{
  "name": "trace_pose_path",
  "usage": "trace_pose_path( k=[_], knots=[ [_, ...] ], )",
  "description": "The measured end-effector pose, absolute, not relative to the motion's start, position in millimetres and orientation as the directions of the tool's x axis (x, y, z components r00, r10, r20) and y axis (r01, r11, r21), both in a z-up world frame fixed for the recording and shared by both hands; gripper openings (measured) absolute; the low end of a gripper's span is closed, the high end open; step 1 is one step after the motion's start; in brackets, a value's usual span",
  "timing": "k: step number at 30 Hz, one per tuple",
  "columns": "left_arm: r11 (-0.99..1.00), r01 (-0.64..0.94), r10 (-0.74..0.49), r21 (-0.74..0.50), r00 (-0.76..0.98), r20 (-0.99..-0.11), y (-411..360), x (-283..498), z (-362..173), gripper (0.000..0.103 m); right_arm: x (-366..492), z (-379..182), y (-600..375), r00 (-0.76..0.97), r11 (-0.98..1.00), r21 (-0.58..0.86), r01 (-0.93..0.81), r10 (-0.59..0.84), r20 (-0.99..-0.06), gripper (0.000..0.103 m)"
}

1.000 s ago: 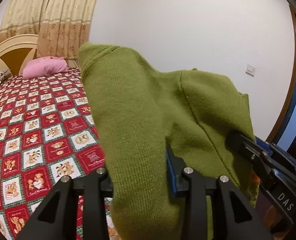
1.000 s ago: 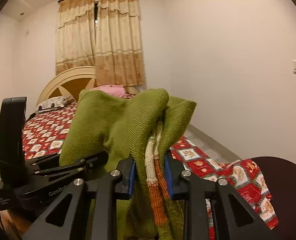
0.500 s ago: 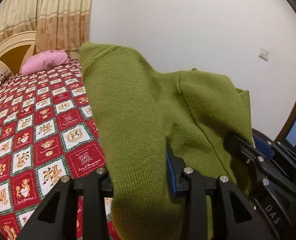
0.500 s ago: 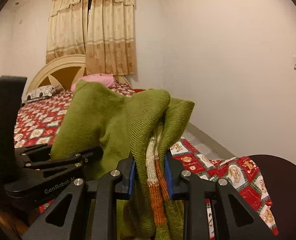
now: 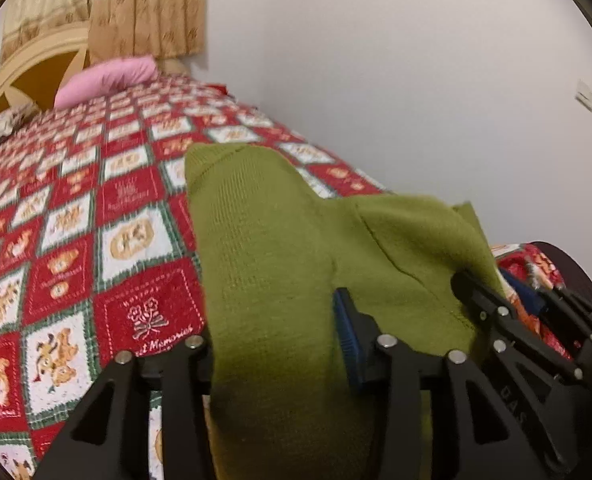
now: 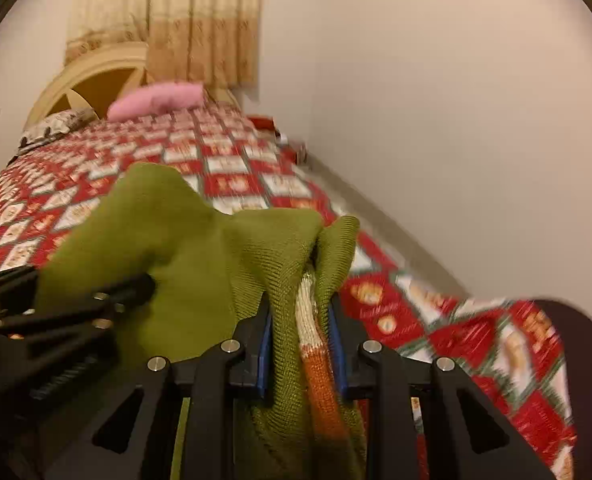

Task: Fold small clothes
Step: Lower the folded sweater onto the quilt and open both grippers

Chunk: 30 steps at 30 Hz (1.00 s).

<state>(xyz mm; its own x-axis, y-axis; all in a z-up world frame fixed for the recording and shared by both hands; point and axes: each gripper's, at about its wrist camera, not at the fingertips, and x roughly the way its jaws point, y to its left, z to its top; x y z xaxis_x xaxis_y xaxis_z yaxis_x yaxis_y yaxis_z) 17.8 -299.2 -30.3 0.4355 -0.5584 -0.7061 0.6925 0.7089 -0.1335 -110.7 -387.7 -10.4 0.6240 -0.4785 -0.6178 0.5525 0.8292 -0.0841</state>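
A small olive-green knit sweater (image 5: 280,248) hangs between my two grippers just above the red patchwork bedspread (image 5: 96,216). My left gripper (image 5: 272,332) has the sweater's body between its jaws, which are opening; the blue right pad (image 5: 345,340) shows bare beside the cloth, and the left pad is hidden under it. My right gripper (image 6: 299,344) is shut on a bunched edge of the sweater (image 6: 200,240), where a cream and orange striped part (image 6: 315,372) shows between its pads. Each gripper is in the other's view: the right gripper (image 5: 515,312) and the left gripper (image 6: 96,312).
The bed runs away toward a cream headboard (image 6: 88,80) with a pink pillow (image 6: 160,100) and curtains (image 6: 200,20) behind. A white wall (image 5: 395,80) borders the bed's right side. A dark round edge (image 6: 583,360) sits at the bed's near right corner.
Both grippers have come down and tipped toward the bed, bringing the sweater low over the bedspread. The left jaws stand wider than before; the right grip is unchanged.
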Motion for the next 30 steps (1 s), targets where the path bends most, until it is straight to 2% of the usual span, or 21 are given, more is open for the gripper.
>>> trace_pose_path(
  k=[1,3,5,7,8,12,13,16,20,22,27,30],
  knots=[
    [0.719,0.678,-0.55,-0.153,0.42,-0.722,-299.2,23.4,-34.0,0.058,-109.2,-16.0,-396.1,0.613,0.825,-0.053,0.563,-0.46,-0.643,0.026],
    [0.747,0.642,-0.525,-0.173,0.41,-0.746,-300.4,33.5,-39.8,0.085,-107.9,-19.9,-408.3,0.606,0.816,0.007,0.578,-0.423,-0.674,0.028],
    [0.765,0.598,-0.52,-0.238,0.356,-0.777,-297.6,48.8,-46.6,0.092,-110.5,-25.8,-420.2,0.596,0.799,0.065,0.598,-0.389,-0.702,0.034],
    [0.757,0.557,-0.549,-0.342,0.258,-0.795,-292.6,62.2,-53.2,0.094,-111.9,-28.3,-428.8,0.599,0.779,0.13,0.614,-0.353,-0.719,0.043],
    [0.756,0.541,-0.556,-0.369,0.232,-0.798,-289.5,67.0,-53.5,0.095,-114.7,-30.3,-434.2,0.607,0.768,0.17,0.618,-0.329,-0.723,0.044],
    [0.771,0.557,-0.535,-0.309,0.305,-0.787,-273.1,52.5,-31.8,0.093,-131.6,-25.8,-447.0,0.66,0.73,0.313,0.607,-0.245,-0.71,0.047],
    [0.776,0.567,-0.528,-0.276,0.344,-0.777,-268.2,44.9,-24.5,0.093,-141.4,-16.6,-442.3,0.671,0.73,0.301,0.614,-0.282,-0.686,0.047],
    [0.776,0.606,-0.512,-0.177,0.439,-0.738,-255.9,17.5,-4.5,0.092,-168.1,19.6,-406.8,0.652,0.746,0.105,0.657,-0.493,-0.576,0.047],
    [0.747,0.658,-0.522,-0.095,0.493,-0.696,-246.1,-22.8,8.9,0.092,-187.7,39.4,-360.2,0.67,0.793,-0.022,0.609,-0.529,-0.52,0.045],
    [0.738,0.672,-0.521,-0.056,0.515,-0.681,-245.3,-37.1,12.1,0.092,-193.1,39.5,-339.5,0.681,0.824,-0.055,0.564,-0.502,-0.533,0.029],
    [0.724,0.69,-0.506,0.003,0.535,-0.677,-244.8,-55.4,5.0,0.092,-200.2,17.4,-308.9,0.664,0.86,-0.111,0.497,-0.46,-0.59,0.028],
    [0.726,0.687,-0.474,0.023,0.526,-0.706,-247.4,-56.2,-11.6,0.085,-197.3,-7.4,-313.4,0.617,0.858,-0.083,0.507,-0.428,-0.661,0.028]
  ],
)
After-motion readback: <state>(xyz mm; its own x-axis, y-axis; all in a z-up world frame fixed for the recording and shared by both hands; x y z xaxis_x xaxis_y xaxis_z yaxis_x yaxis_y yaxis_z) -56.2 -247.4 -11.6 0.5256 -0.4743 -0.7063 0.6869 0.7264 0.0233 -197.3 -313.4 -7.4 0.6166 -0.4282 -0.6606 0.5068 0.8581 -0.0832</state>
